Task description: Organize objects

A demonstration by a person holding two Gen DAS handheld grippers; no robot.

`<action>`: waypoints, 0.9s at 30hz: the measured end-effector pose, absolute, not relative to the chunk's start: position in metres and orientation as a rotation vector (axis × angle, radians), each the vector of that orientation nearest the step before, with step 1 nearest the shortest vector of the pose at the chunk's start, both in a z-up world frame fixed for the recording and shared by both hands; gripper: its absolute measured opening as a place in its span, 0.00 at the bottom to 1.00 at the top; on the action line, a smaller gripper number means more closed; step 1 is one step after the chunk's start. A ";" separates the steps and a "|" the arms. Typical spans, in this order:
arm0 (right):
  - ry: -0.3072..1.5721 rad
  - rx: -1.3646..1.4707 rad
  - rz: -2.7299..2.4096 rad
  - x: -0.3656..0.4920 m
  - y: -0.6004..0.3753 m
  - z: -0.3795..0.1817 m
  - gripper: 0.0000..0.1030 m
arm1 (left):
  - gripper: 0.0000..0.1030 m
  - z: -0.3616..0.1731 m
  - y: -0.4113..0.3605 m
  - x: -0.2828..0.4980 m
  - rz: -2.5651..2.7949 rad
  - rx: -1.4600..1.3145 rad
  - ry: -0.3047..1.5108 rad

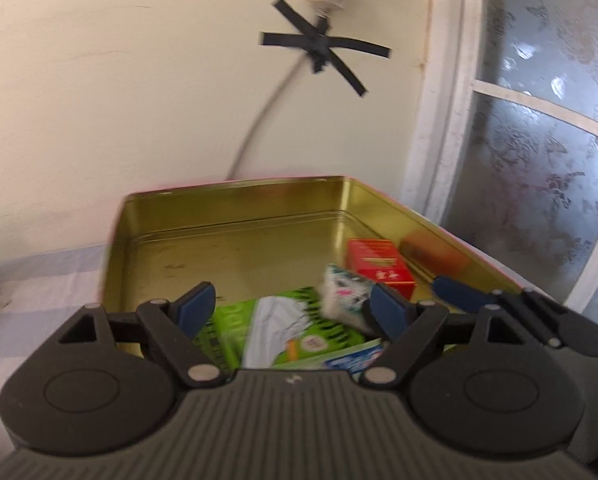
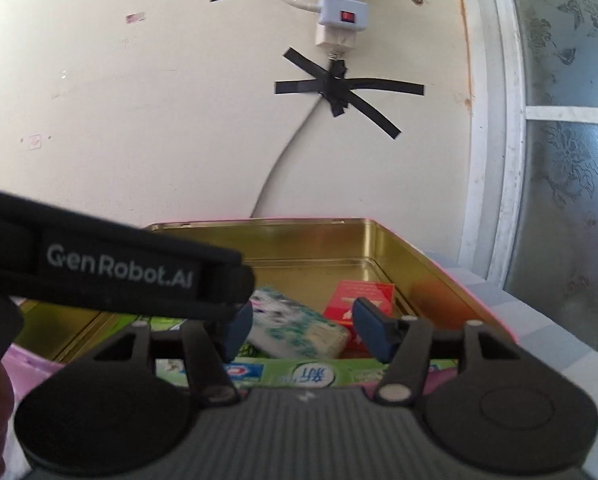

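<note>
Nearest, the left gripper (image 1: 293, 306) hangs over the near end of the tin (image 1: 235, 216), jaws spread wide with nothing between them. The right gripper (image 2: 303, 330) is also parted, empty, just above the tissue pack (image 2: 295, 326). In the tin, a green packet (image 1: 299, 332) lies at the near end, the tissue pack rests against it, and a red box (image 1: 381, 266) sits beyond by the right wall. Behind, black tape (image 1: 323, 50) crosses a cord on the cream wall (image 1: 119, 100).
</note>
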State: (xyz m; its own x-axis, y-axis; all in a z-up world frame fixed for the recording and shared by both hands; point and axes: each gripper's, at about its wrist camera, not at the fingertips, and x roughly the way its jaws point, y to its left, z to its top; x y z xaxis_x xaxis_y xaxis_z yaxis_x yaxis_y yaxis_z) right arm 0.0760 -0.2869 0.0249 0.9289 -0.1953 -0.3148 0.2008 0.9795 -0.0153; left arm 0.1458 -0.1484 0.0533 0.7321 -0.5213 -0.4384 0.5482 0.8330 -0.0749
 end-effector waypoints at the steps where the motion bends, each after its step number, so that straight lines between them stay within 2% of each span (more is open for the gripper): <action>1: 0.307 0.007 -0.199 0.074 -0.286 0.023 0.56 | 0.84 0.054 -0.142 0.143 -0.572 0.062 0.455; 11: 0.235 0.035 -0.196 0.060 -0.284 0.029 0.60 | 0.85 0.051 -0.081 0.106 -0.452 0.071 0.411; 27: 0.181 0.132 -0.222 -0.004 -0.271 0.030 0.61 | 0.85 0.020 -0.020 0.081 -0.298 0.072 0.501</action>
State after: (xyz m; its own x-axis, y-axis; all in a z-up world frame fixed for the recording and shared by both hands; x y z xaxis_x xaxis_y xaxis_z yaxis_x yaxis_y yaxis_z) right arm -0.0042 -0.2710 0.0301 0.9593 -0.2066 -0.1926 0.2302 0.9669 0.1098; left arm 0.0806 -0.0195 0.0205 0.8347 -0.2639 -0.4834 0.2989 0.9543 -0.0050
